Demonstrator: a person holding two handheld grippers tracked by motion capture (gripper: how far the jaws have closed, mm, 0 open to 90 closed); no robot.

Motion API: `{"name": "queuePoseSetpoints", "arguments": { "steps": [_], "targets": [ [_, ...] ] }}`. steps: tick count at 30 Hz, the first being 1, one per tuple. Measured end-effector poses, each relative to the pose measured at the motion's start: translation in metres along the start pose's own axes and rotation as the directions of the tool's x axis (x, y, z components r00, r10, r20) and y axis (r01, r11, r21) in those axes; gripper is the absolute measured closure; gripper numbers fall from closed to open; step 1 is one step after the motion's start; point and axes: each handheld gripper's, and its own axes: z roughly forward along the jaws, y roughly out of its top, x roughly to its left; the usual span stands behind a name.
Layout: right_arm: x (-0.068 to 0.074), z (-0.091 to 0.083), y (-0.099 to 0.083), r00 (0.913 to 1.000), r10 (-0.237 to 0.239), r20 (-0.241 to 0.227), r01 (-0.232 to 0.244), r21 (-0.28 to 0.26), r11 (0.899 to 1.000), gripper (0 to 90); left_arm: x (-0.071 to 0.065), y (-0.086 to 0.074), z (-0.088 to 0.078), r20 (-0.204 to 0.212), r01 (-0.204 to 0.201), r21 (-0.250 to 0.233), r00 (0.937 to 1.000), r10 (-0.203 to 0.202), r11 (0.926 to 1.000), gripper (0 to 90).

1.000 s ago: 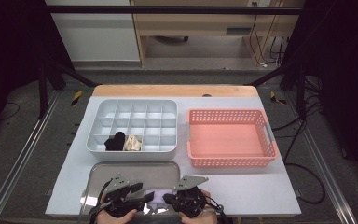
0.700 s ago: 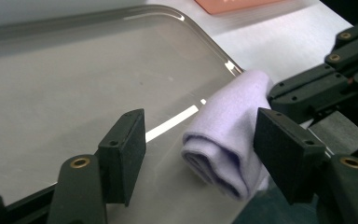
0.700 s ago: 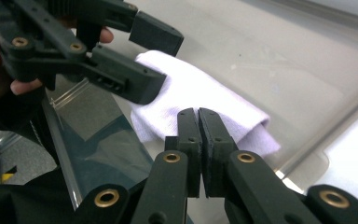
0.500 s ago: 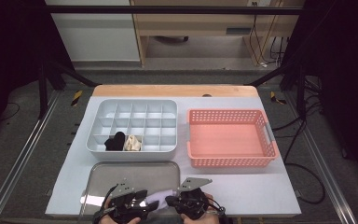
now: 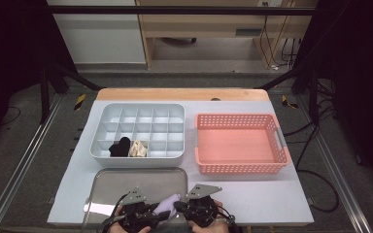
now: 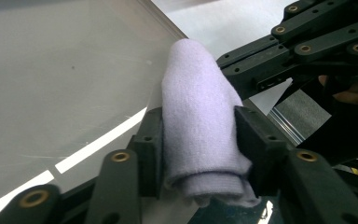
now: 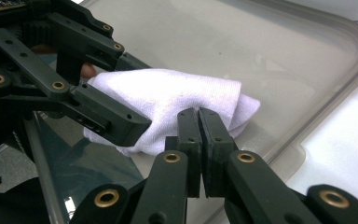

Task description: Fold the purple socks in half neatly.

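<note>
A rolled lavender cloth (image 5: 168,204) hangs over the near right corner of a grey metal tray (image 5: 107,187). My left gripper (image 6: 199,119) has just been closing, and its pads now press on both sides of the roll (image 6: 196,107). My right gripper (image 7: 199,116) is shut, with its tips against the front of the cloth (image 7: 168,93). I cannot tell whether it pinches a fold. In the high view both grippers sit at the table's near edge, the left gripper (image 5: 150,213) and the right gripper (image 5: 182,208) facing each other across the cloth.
A grey compartment box (image 5: 141,108) stands behind the tray, with a black item (image 5: 120,147) and a cream item (image 5: 137,148) in its front cells. A pink basket (image 5: 238,167) sits to its right. The tray's raised rim (image 7: 349,51) curves close by.
The left gripper's jaws have closed in onto the lavender roll. Both hands have stayed at the near edge of the table.
</note>
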Motion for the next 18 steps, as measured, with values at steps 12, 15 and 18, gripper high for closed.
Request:
{"name": "queuePoseSetpoints", "arguments": {
  "steps": [12, 15, 18],
  "targets": [
    [-0.005, -0.005, 0.003, 0.9996, -0.018, 0.020, 0.019, -0.058, 0.998, 81.4, -0.004, 0.012, -0.007, -0.029, -0.034, -0.033, 0.9990, 0.033, 0.9989, 65.3],
    [-0.007, -0.012, 0.005, 0.9986, -0.024, 0.047, 0.029, -0.101, 0.994, 77.3, -0.004, 0.016, -0.012, -0.033, -0.041, -0.050, 0.9987, 0.039, 0.9979, 65.2],
    [-0.014, -0.021, 0.007, 0.9963, -0.009, 0.086, 0.020, -0.134, 0.991, 73.6, -0.002, 0.020, -0.017, -0.044, -0.043, -0.061, 0.9982, 0.040, 0.9972, 65.1]
  ]
}}
